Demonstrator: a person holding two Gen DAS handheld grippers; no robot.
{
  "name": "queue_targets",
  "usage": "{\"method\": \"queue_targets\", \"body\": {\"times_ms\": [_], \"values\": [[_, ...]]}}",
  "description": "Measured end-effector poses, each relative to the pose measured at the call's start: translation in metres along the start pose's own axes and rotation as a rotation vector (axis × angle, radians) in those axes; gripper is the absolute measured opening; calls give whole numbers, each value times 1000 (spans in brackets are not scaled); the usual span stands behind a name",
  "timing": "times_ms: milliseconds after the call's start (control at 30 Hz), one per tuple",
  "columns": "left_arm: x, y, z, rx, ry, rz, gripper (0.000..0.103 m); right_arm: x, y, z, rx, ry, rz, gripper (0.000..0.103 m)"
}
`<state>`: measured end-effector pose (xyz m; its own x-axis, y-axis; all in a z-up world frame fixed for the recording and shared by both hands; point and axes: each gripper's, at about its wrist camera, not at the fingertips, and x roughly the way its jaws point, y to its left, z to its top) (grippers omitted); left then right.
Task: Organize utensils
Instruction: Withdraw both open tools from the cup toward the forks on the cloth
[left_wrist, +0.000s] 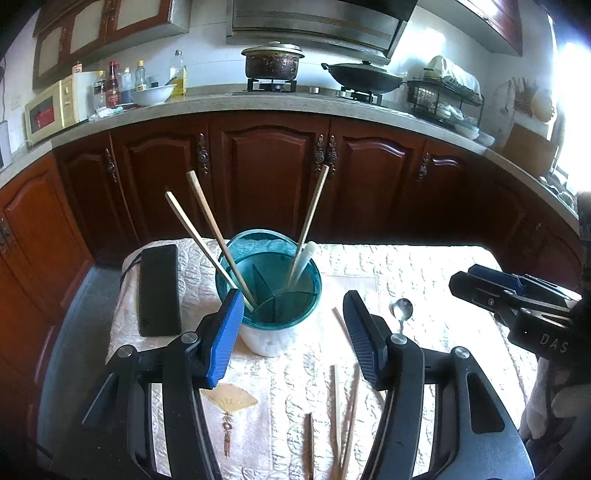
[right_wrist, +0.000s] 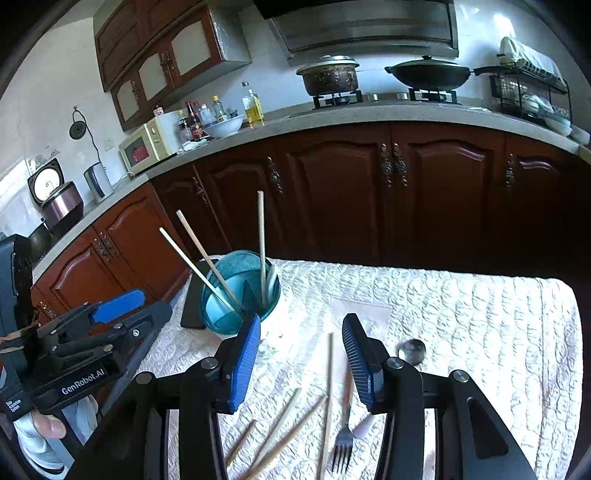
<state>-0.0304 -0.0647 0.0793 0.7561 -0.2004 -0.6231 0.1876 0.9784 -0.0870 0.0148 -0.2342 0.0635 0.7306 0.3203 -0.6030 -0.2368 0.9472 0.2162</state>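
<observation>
Both grippers hang low over the table with nothing in them. Closest to the right gripper (right_wrist: 301, 360), whose jaws stand wide apart, lie the loose chopsticks (right_wrist: 327, 402), fanned across the quilted cloth (right_wrist: 461, 332) between and below its fingers, with a fork (right_wrist: 343, 439) beside them, tines toward the camera. This gripper looks lined up over the longest stick, so I judge the next pick will come from this pile. Just past its right finger sits a metal spoon (right_wrist: 412, 350), bowl up, partly hidden by the finger.

From the left gripper (left_wrist: 295, 332), also wide open and empty, the same sticks (left_wrist: 338, 406) show below, and the spoon (left_wrist: 402, 310) to the right.

Farther on stands the teal holder (left_wrist: 269, 284), split inside by dividers. Two chopsticks (left_wrist: 207, 240) lean left out of one section; a third chopstick (left_wrist: 314, 206) and a white spoon (left_wrist: 301, 264) lean in another, which suggests sorting by kind. Left of the holder lies a flat black case (left_wrist: 159, 290). Beyond the table runs the brown cabinet front (left_wrist: 266, 173) under the kitchen counter.
</observation>
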Motion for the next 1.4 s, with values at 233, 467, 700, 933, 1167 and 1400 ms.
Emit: {"method": "queue_targets", "body": {"times_ms": [233, 467, 700, 933, 1167, 1400], "values": [[2, -1, -5, -8, 21, -6, 56, -8, -11, -10, 18, 10, -20, 44], [6, 3, -11, -32, 42, -16, 56, -9, -14, -16, 21, 22, -27, 44], [11, 5, -15, -25, 66, -21, 56, -7, -16, -22, 17, 37, -44, 45], [17, 15, -26, -49, 115, -70, 56, -3, -25, -34, 31, 77, -57, 45], [43, 27, -57, -45, 278, -140, 56, 15, -38, -64, 60, 166, -46, 46], [73, 29, -97, -29, 428, -155, 56, 46, -62, -89, 141, 261, -14, 46]]}}
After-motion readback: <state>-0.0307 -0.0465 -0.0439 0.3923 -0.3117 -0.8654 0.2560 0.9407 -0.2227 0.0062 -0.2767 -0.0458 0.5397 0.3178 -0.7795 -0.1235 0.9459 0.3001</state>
